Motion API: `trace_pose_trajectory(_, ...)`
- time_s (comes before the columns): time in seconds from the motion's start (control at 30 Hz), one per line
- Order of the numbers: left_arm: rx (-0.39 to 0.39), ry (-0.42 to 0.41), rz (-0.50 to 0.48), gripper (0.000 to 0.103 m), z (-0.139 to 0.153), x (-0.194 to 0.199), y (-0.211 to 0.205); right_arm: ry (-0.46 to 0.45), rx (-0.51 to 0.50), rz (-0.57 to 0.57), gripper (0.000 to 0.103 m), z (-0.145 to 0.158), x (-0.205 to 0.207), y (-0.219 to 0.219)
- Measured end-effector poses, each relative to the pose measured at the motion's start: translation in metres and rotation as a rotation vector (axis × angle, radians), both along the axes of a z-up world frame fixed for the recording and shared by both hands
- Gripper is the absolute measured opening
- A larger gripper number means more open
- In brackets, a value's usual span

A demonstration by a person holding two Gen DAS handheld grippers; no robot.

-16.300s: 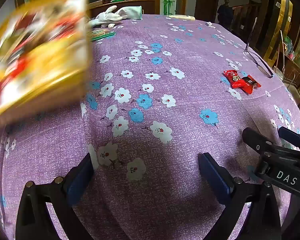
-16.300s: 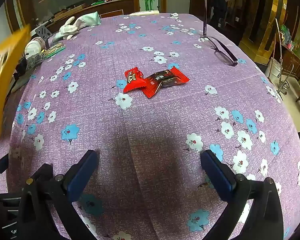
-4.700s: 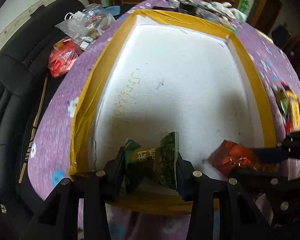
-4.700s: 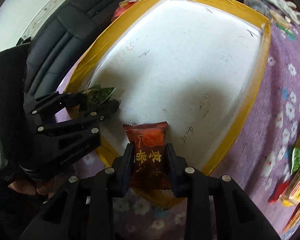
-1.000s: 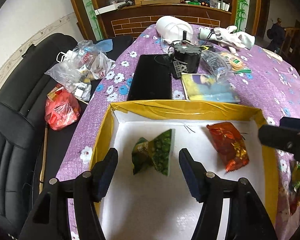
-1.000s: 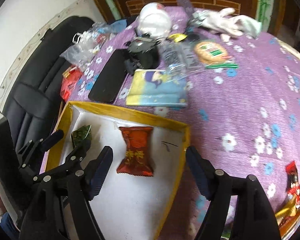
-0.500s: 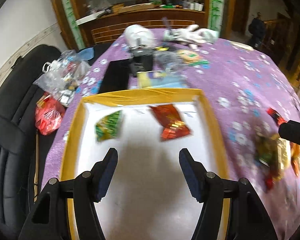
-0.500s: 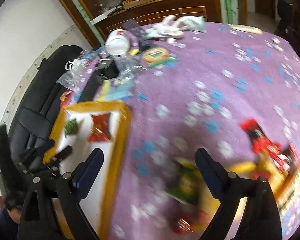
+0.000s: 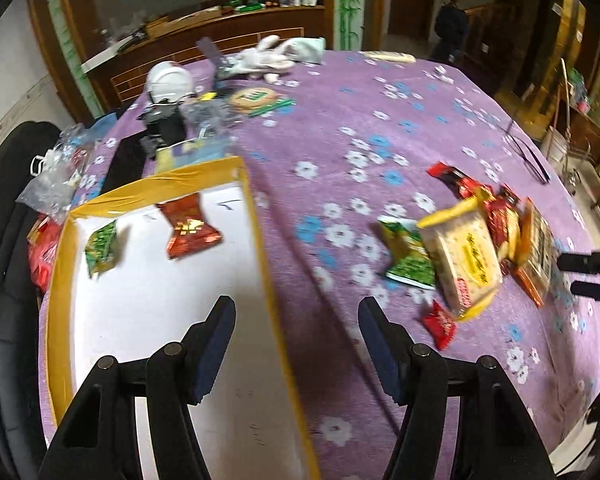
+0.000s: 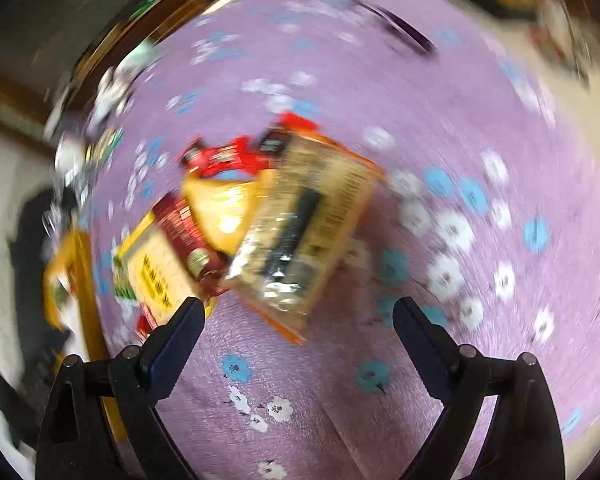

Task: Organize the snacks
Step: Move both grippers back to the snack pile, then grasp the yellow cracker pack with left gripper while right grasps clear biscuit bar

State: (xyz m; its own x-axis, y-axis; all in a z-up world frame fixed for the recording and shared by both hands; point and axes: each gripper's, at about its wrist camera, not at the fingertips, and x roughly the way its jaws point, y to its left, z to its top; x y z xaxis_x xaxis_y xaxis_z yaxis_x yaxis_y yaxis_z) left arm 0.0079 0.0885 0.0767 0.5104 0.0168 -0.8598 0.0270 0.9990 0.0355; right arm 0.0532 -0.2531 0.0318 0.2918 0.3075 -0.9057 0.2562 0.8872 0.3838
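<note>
Snacks (image 9: 472,248) lie heaped on the purple floral tablecloth (image 9: 340,128), with two packets already in the yellow-rimmed box (image 9: 260,240), likely the sorting bin; the left gripper (image 9: 296,344) hangs empty and parted, the right gripper (image 10: 296,320) spread wide, holding nothing, above the heap; wooden cabinets behind

Motion blur smears the snack pile (image 10: 260,220) beyond reading.

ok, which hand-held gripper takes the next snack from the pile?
Right. The right hand-held gripper is open and empty, right over the snack pile. The left hand-held gripper, also empty, straddles the yellow-edged box's wall, with the pile off to its side.
</note>
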Motion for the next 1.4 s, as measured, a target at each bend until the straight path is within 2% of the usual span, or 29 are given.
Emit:
trace_pose_trajectory(0.2, 0.026, 0.004, -0.028, 0.067, 0.001, -0.006, -0.013, 0.044, 0.015, -0.068, 0.095, -0.011, 0.015, -0.015)
trace_pose_trajectory(0.47, 0.033, 0.001, 0.010, 0.067, 0.002, -0.009, -0.006, 0.078, -0.133, -0.035, 0.095, -0.019, 0.062, 0.002)
trace_pose_trajectory(0.6, 0.027, 0.004, 0.019, 0.067, 0.002, -0.008, -0.006, 0.089, -0.236, -0.003, 0.096, -0.026, 0.070, 0.018)
trace_pose_trajectory(0.7, 0.011, 0.019, 0.014, 0.067, 0.002, -0.005, -0.010, 0.066, -0.286, 0.035, 0.089, -0.025, 0.064, 0.023)
trace_pose_trajectory(0.8, -0.021, 0.044, -0.004, 0.067, 0.001, 0.002, -0.020, 0.031, -0.306, 0.080, 0.066, -0.020, 0.052, 0.024)
trace_pose_trajectory(0.83, -0.027, 0.050, -0.010, 0.068, 0.001, 0.003, -0.023, 0.021, -0.300, 0.095, 0.061, -0.019, 0.046, 0.021)
trace_pose_trajectory(1.1, -0.110, 0.114, -0.088, 0.075, -0.003, 0.026, -0.069, 0.009, -0.262, 0.119, 0.057, -0.016, 0.006, -0.008)
trace_pose_trajectory(1.27, -0.144, 0.184, -0.053, 0.078, -0.019, 0.049, -0.090, -0.036, -0.321, 0.181, 0.058, -0.018, -0.014, 0.000)
trace_pose_trajectory(1.4, -0.141, 0.219, -0.005, 0.079, -0.032, 0.059, -0.103, -0.059, -0.345, 0.224, 0.058, -0.018, -0.026, 0.000)
